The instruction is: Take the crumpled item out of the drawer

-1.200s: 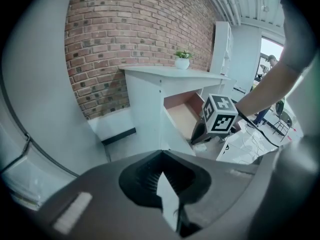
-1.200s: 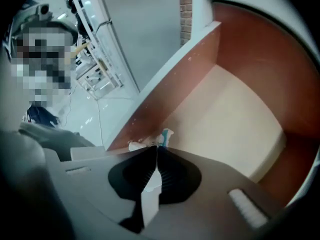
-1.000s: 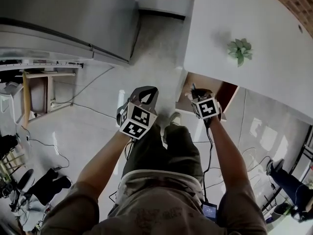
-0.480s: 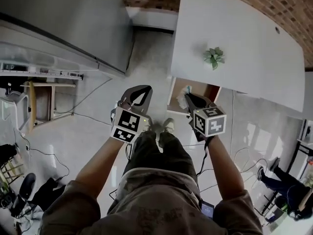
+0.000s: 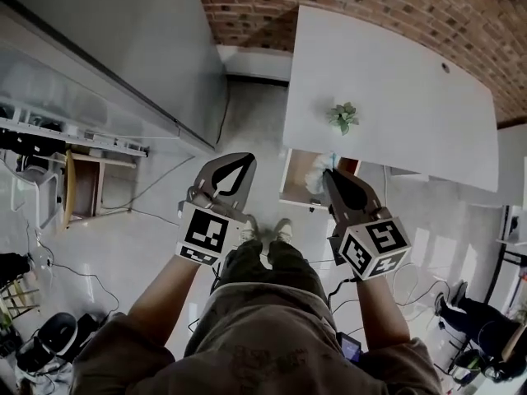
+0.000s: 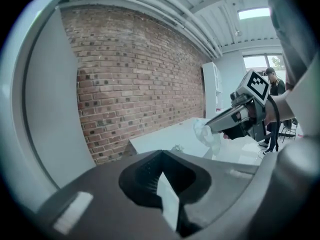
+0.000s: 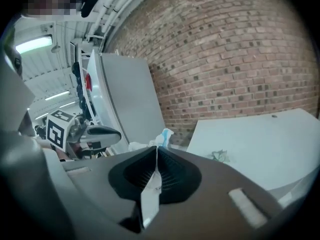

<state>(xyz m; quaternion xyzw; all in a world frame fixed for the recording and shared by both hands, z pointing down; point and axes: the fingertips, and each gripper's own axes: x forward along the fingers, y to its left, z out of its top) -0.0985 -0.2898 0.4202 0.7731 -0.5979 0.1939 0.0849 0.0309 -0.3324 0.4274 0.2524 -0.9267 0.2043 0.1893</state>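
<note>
Item: crumpled paper wad (image 7: pixel 161 136), pinched at your right gripper (image 7: pixel 156 150) jaw tips, over the open drawer (image 5: pixel 288 183) | Left gripper (image 6: pixel 161 158): jaws pressed together, empty | Handling: probably light, soft, tearable; grip the bunched core, not a loose edge.

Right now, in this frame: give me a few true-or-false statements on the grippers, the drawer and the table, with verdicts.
1. The right gripper is clamped on the crumpled item. True.
2. The drawer is shut. False: it stands open.
3. A small plant sits on the white table. True.
4. The left gripper holds a cup. False: its jaws are together with nothing between them.
</note>
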